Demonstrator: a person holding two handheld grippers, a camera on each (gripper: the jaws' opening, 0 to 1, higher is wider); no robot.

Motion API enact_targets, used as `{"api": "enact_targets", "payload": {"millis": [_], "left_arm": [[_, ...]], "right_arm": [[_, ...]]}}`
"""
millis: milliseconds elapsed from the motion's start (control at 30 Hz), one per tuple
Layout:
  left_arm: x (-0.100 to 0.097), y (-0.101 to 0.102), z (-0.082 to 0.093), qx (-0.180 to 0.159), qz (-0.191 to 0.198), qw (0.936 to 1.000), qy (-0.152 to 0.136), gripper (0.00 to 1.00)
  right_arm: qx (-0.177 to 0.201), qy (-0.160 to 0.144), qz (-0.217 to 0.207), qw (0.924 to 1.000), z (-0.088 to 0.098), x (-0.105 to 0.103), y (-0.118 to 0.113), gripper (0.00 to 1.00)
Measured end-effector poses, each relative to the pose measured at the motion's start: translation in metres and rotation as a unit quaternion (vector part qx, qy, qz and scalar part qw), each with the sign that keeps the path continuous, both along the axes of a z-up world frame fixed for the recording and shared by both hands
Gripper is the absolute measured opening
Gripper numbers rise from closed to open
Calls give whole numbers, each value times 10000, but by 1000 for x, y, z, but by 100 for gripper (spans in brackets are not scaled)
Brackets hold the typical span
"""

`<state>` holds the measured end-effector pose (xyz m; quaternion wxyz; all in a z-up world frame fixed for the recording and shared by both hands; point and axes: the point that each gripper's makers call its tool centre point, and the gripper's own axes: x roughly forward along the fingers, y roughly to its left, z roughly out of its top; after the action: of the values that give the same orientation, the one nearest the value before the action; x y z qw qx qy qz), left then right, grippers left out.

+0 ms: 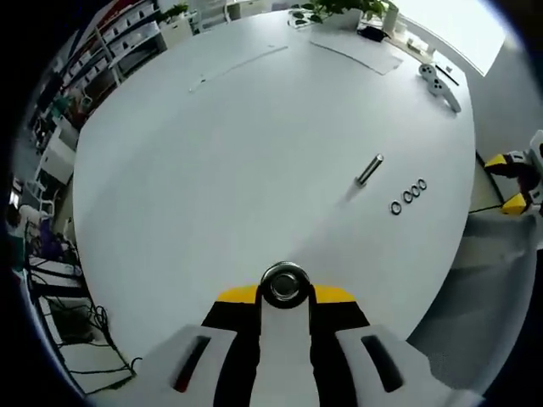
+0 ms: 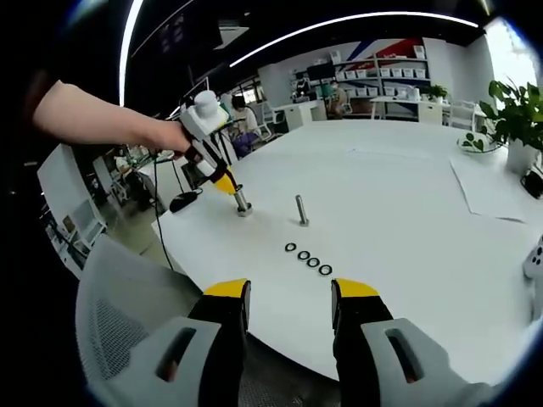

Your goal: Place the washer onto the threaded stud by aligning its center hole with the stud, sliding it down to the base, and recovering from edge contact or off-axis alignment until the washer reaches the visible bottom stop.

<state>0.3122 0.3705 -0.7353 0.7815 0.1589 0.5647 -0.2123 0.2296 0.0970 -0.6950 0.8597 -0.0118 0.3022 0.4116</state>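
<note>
Left gripper (image 1: 286,294), jaws closed on a threaded stud (image 1: 285,285) seen end-on between the yellow tips; in the right gripper view the same gripper (image 2: 227,185), held in a person's hand (image 2: 174,136), keeps that stud (image 2: 242,202) upright with its base on the white tabletop (image 2: 407,212) near the edge. Right gripper (image 2: 288,297), jaws parted and empty, poised over the near tabletop edge above a grey mesh chair back (image 2: 119,314). Just beyond it lies a row of four washers (image 2: 308,258), flat on the tabletop and close together; in the left gripper view the row of washers (image 1: 409,196) appears to the right. A second stud (image 2: 300,209) stands upright, free of either gripper, between the washers and the held stud; it appears as a stud (image 1: 369,170) beside the washers. Farther off: a sheet of paper (image 2: 488,191), a potted plant (image 2: 517,119), and a white game controller (image 1: 439,83).
</note>
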Motion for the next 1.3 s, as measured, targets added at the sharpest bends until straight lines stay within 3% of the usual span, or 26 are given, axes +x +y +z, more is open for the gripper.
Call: {"api": "enact_targets", "payload": {"millis": [200,533,800,967,1300], "left_arm": [[1,0,-11,77,18,10000,31,19],[7,-1,-8,183,-20,9998,47,19],[8,-2,-9,370,-216,9983,386,19],[8,-2,-16,357,-140,9976,572,19],[7,-2,-35,443,-187,9970,607,19]], "right_arm": [[0,18,-36,10000,-1,0,-4,41],[-26,26,-114,9999,-3,-1,-12,41],[-39,37,-125,9999,-4,-4,-12,41],[-50,31,-126,9999,-5,-6,-12,41],[-85,21,-212,9997,-5,-9,-18,41]]}}
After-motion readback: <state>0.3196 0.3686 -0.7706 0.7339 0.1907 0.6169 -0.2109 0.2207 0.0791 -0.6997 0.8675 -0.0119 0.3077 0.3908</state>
